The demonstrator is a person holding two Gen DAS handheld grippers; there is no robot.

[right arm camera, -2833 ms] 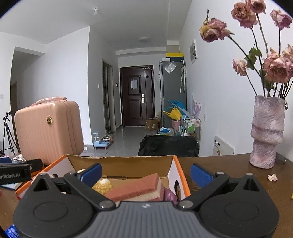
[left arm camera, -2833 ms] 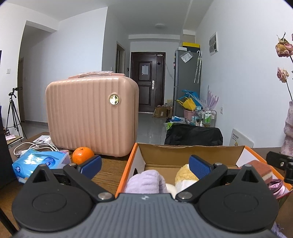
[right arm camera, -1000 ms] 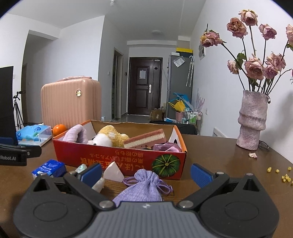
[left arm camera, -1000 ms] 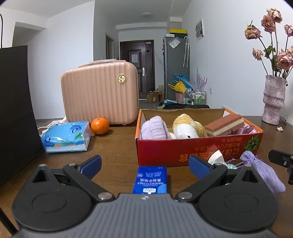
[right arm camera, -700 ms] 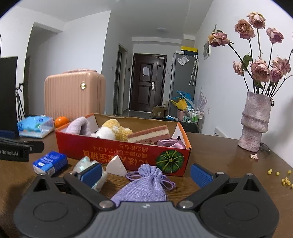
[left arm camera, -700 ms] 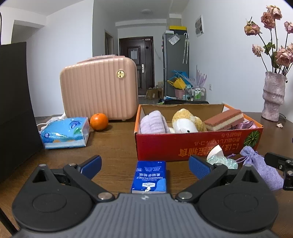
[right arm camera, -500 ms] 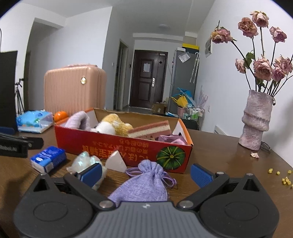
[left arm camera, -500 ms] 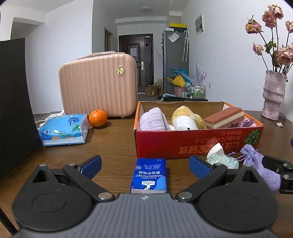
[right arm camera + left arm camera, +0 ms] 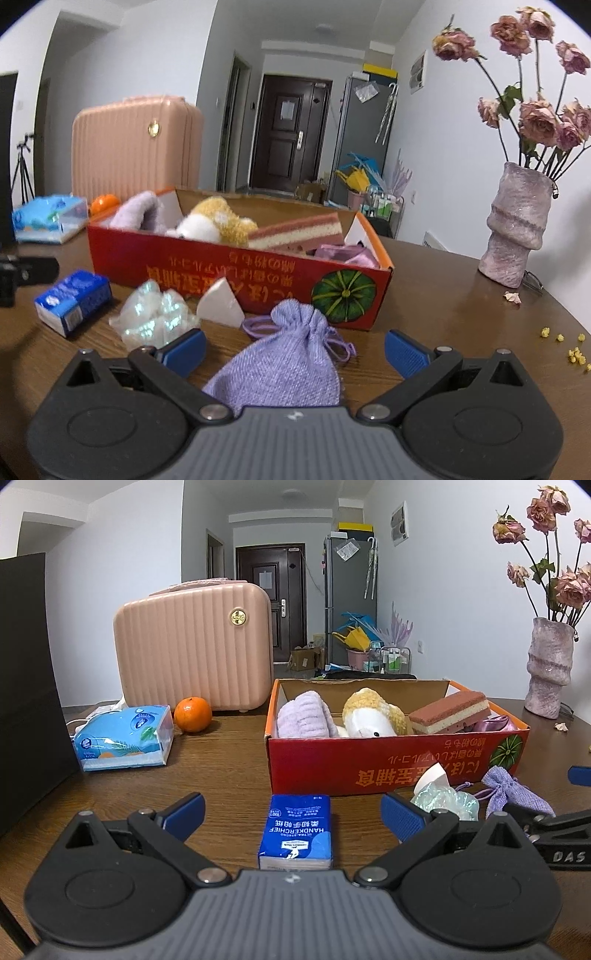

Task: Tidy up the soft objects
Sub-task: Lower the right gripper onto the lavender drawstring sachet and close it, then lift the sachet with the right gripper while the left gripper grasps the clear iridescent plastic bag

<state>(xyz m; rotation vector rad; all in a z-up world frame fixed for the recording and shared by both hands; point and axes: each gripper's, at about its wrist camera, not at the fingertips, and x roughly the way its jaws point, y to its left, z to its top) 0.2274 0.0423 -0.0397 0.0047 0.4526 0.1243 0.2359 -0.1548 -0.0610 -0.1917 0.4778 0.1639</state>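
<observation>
A red cardboard box [image 9: 388,764] [image 9: 229,273] on the brown table holds a lilac towel [image 9: 303,716], a yellow-white plush [image 9: 369,716], a pink layered sponge [image 9: 450,710] and a pink cloth [image 9: 343,254]. In front of the box lie a blue handkerchief pack [image 9: 295,830] [image 9: 74,301], a crinkly iridescent bundle [image 9: 155,317], a white wedge sponge [image 9: 219,304] and a lilac drawstring pouch [image 9: 284,362] [image 9: 517,794]. My left gripper [image 9: 291,812] is open, with the pack between its fingers. My right gripper [image 9: 293,349] is open, with the pouch lying between its fingers.
A pink suitcase [image 9: 192,650], an orange [image 9: 192,714] and a blue tissue pack [image 9: 123,738] stand at the back left. A dark panel [image 9: 26,672] blocks the far left. A vase of dried roses [image 9: 517,229] stands at the right, with yellow crumbs [image 9: 569,347] near it.
Both grippers have drawn back from above the box and come down low over the table. The pack and the pouch now lie between their fingers.
</observation>
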